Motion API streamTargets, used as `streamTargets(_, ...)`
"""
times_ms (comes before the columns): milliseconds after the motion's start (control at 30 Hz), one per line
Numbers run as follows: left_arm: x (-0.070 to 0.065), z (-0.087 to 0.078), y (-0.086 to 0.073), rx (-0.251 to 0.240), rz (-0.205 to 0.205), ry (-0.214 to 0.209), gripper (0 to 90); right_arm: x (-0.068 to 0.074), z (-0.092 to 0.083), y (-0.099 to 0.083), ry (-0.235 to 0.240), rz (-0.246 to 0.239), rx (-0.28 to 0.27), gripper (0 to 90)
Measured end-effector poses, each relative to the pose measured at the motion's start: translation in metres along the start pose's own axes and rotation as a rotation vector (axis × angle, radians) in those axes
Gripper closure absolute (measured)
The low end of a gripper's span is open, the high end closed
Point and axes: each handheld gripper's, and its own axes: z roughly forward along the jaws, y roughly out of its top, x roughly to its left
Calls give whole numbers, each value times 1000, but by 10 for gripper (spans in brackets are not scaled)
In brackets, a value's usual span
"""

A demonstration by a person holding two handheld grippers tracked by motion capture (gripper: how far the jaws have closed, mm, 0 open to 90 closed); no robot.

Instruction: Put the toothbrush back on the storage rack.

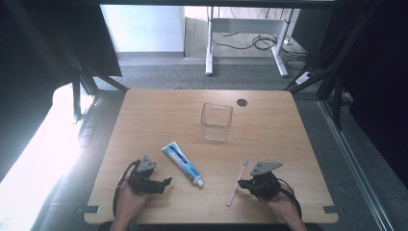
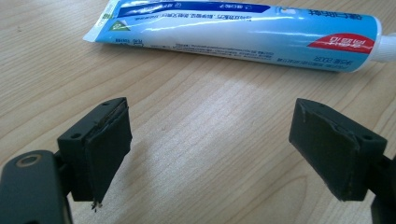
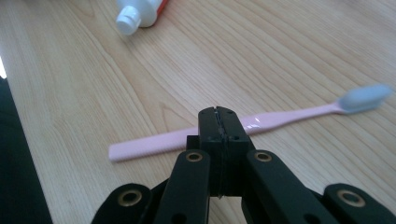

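A blue and white toothpaste tube [image 1: 183, 166] lies aslant on the wooden table [image 1: 159, 115], its white cap toward the front. My left gripper [image 1: 165, 182] rests just left of it, its jaws wide apart with nothing between them. In the left gripper view the tube [image 2: 243, 32] lies beyond my left gripper [image 2: 224, 140]. A pink toothbrush [image 1: 237, 185] with a pale head lies right of the tube. My right gripper [image 1: 244, 183] sits against its right side. In the right gripper view the jaws of my right gripper [image 3: 218, 114] are pressed together, and the toothbrush [image 3: 154, 142] lies on the table behind them.
A clear square cup [image 1: 216, 122] stands upright at the table's middle, farther back. A dark round hole [image 1: 242, 102] marks the far edge. The toothpaste cap [image 3: 130, 16] shows at the top of the right gripper view. A white desk frame [image 1: 211, 43] stands on the floor beyond.
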Motion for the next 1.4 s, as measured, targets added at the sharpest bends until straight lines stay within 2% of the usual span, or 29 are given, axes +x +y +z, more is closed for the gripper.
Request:
streamTargets(100, 0, 0, 0, -1, 1, 3, 133, 4, 9, 3, 23, -14, 14, 900)
streamTargets(433, -1, 1, 0, 6, 7, 8, 133, 10, 28, 9, 27, -44, 60, 900)
streamTargets(567, -1, 1, 0, 7, 9, 7, 133, 11, 30, 9, 27, -47, 71, 900)
streamTargets(1000, -4, 4, 1, 23, 34, 15, 134, 7, 18, -4, 22, -38, 112, 900)
streamTargets(1400, -7, 5, 1, 25, 50, 21, 134, -3, 5, -14, 1, -3, 115, 897)
